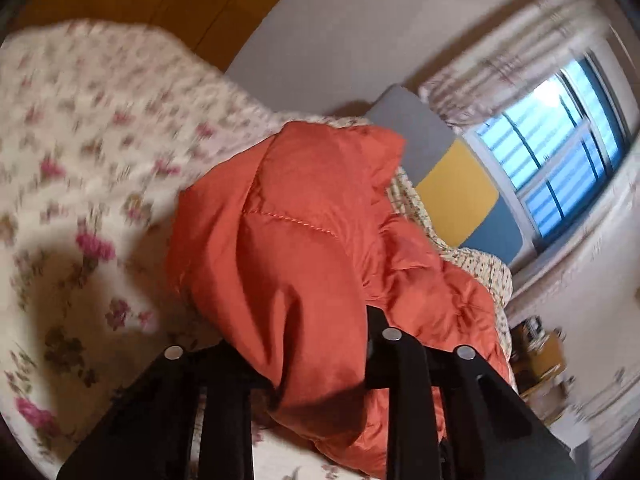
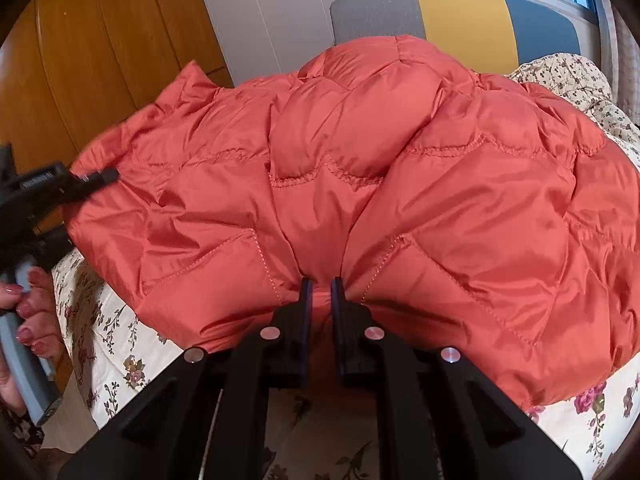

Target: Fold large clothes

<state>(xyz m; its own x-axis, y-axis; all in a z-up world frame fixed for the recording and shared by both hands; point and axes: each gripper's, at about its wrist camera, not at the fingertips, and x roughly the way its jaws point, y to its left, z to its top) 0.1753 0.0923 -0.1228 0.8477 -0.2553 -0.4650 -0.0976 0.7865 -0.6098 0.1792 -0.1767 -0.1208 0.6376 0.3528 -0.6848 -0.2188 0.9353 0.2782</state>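
right jaws: right gripper has both fingers close together, a fold of the orange quilted jacket pinched between them at its near edge
left jaws: left gripper largely buried in orange fabric; one finger shows right of the cloth, the other is covered. In the right wrist view the left gripper tip sits on the jacket's left edge, gripping it as far as can be seen
jacket: 1 count, puffy, stitched in wavy quilt lines, spread across the bed between the two grippers; in the left wrist view the jacket bunches up and drapes over the gripper
grippers: 2 count, black
hand: 1 visible, the person's left hand with painted nails wrapped on a grey handle, right wrist view only
bed: floral bedspread under jacket, seen in both views
headboard: 1, grey, yellow and blue panels, behind jacket
window: window with curtain beside it, large in left wrist view, only a strip in right wrist view
wardrobe: wooden doors to the left, clear in right wrist view, blurred corner in left wrist view
left view note: motion blur on the bedspread
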